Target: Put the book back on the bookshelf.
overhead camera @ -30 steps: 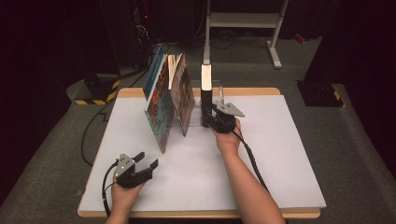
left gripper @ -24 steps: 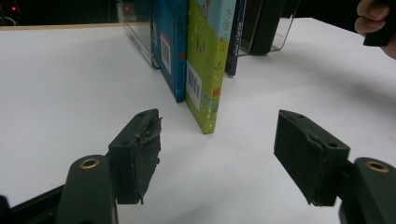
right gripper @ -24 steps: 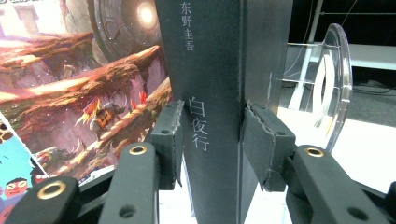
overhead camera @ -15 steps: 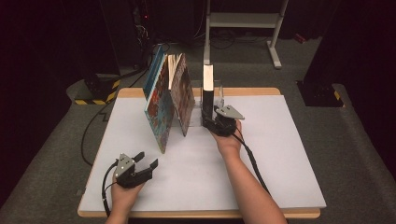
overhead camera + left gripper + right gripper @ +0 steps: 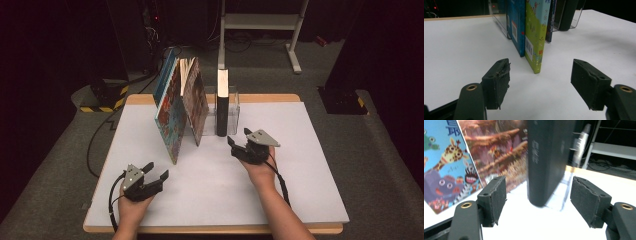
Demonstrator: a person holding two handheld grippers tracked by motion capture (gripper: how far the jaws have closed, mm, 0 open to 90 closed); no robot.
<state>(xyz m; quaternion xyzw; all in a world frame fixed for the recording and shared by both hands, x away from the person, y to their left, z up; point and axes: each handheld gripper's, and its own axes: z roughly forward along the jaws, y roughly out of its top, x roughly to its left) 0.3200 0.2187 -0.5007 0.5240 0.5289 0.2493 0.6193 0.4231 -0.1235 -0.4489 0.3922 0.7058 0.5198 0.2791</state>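
Observation:
A black book (image 5: 222,106) stands upright against a clear bookend (image 5: 234,106) at the table's back middle. My right gripper (image 5: 238,137) sits just in front of it. Its jaws have just been opening and stand open, nothing pressed between them. In the right gripper view the black book (image 5: 549,157) rises a little beyond my open right gripper (image 5: 537,200). Left of it, two picture books (image 5: 172,117) lean together like a tent. My left gripper (image 5: 157,169) rests open near the front left, empty, and its own view shows the left gripper (image 5: 540,87) facing a green book edge (image 5: 535,32).
The white tabletop (image 5: 310,165) has free room at right and front. A cable (image 5: 97,145) hangs off the left edge. Behind the table stand a metal frame (image 5: 260,22) and a yellow-black striped base (image 5: 102,97) on the floor.
My right gripper has let go of the black book, opened, and drawn back toward the person. The book stays upright. The left gripper has not moved.

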